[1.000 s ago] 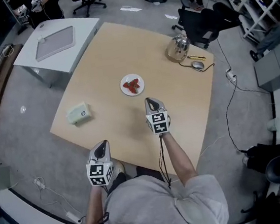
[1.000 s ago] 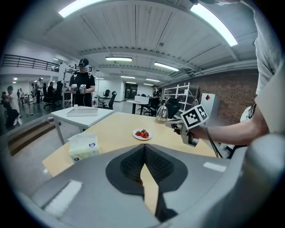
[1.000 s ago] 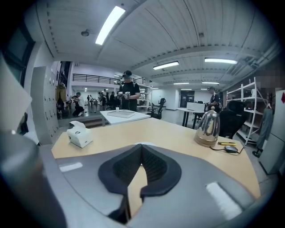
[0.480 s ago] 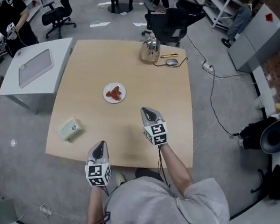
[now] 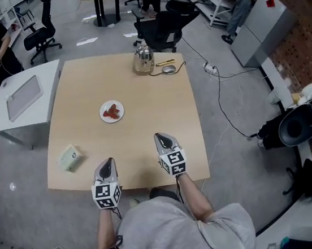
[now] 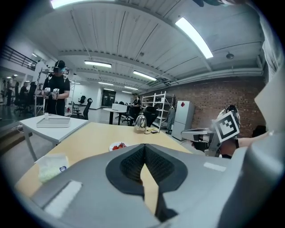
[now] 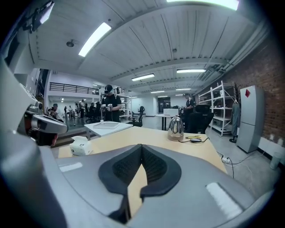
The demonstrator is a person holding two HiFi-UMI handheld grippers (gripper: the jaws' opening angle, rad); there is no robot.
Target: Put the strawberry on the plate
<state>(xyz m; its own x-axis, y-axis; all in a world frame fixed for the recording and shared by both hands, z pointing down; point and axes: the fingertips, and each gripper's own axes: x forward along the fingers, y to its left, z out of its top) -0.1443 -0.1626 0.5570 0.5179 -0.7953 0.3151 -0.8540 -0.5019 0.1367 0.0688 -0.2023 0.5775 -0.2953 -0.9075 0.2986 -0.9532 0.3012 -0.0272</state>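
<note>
A small white plate [image 5: 111, 111] lies mid-table with red strawberries [image 5: 109, 113] on it; in the left gripper view the plate [image 6: 118, 145] shows just past the jaws. Over the table's near edge, my left gripper [image 5: 108, 161] is shut with nothing in it, its jaws meeting at the tips [image 6: 144, 147]. Just right of it, my right gripper [image 5: 161, 136] is also shut and empty, well short of the plate and to its right. The right gripper view looks down the closed jaws [image 7: 141, 147] along the table; the plate does not show there.
A steel kettle [image 5: 143, 60], a pen and a mouse [image 5: 169, 69] with its cable sit at the far edge. A tissue box [image 5: 69, 158] lies near left. A white side table [image 5: 7, 118] with a grey tray [image 5: 24, 97] adjoins the left. Office chairs stand beyond.
The head view has swung, so the whole table now shows. Both grippers have drawn back toward the near edge, and the right one stands farther from the plate. Both stayed shut.
</note>
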